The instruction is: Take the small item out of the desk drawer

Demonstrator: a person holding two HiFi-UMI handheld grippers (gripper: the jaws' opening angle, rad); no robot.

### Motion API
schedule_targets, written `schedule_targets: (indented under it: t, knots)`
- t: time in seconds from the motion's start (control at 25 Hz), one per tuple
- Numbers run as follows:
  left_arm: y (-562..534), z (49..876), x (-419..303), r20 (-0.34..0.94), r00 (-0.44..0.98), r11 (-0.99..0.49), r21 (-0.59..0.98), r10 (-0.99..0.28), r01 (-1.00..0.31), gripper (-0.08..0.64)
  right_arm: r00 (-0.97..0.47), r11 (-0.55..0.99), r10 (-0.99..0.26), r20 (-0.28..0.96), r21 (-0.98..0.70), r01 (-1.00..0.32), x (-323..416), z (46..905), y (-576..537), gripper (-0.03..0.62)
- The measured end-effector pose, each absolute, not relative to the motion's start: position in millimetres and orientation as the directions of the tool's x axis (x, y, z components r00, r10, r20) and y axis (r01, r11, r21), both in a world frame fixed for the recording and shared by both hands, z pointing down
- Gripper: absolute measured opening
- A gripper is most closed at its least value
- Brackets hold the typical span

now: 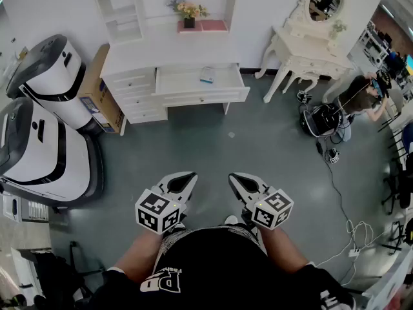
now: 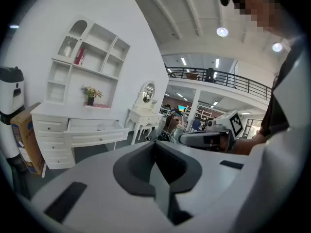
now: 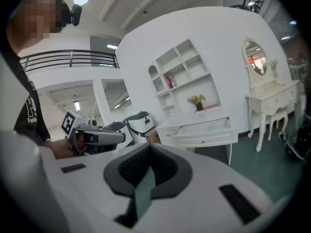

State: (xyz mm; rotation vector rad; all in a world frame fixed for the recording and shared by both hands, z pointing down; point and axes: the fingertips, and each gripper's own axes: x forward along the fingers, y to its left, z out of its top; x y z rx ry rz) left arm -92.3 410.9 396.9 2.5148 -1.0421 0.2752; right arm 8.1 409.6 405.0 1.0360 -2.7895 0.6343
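The small blue-and-white flat item (image 1: 207, 77) lies toward the right end of the open white desk drawer (image 1: 177, 81), in the upper middle of the head view. It seems to be the only thing in the drawer, whose floor otherwise shows bare. The drawer stands pulled out from the white wooden desk (image 1: 139, 60), so its contents can be reached from above without any opening step. The smaller drawers in the desk's left column are pushed in and their contents are hidden. In the shelf unit above, a dark pot of orange flowers (image 1: 188, 15) sits in a niche, and a brown cardboard box (image 1: 100, 95) leans against the desk's left side. Low in the frame, well apart from the desk across open grey floor, the left gripper (image 1: 191, 175) and the right gripper (image 1: 233, 177) are held side by side close to the person's body. Each has its tongs pressed together on nothing and aims roughly toward the desk, which looks like a ready posture for the approach, not yet a reach.
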Motion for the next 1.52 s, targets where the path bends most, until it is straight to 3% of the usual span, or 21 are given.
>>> schedule_targets:
  t: [0.56, 0.88, 1.52]
  knots:
    - [413.7, 391.2, -91.3, 0.314, 0.698, -0.640, 0.279, -0.644, -0.716, 0.015, -0.769, 0.688, -0.595, 0.235, -0.346, -0.638, 8.4, 405.4, 412.4, 0.006]
    - [412.4, 396.4, -93.0, 0.342, 0.676, -0.645, 0.216, -0.653, -0.733, 0.015, -0.740, 0.691, -0.626, 0.246, -0.265, -0.672, -0.3, 406.9, 410.1, 0.009]
    - [418.6, 401.2, -113.6, 0.334, 0.678, -0.629, 0.257, -0.655, -0.734, 0.015, -0.766, 0.708, -0.594, 0.247, -0.291, -0.643, -20.9, 406.7, 418.6, 0.009]
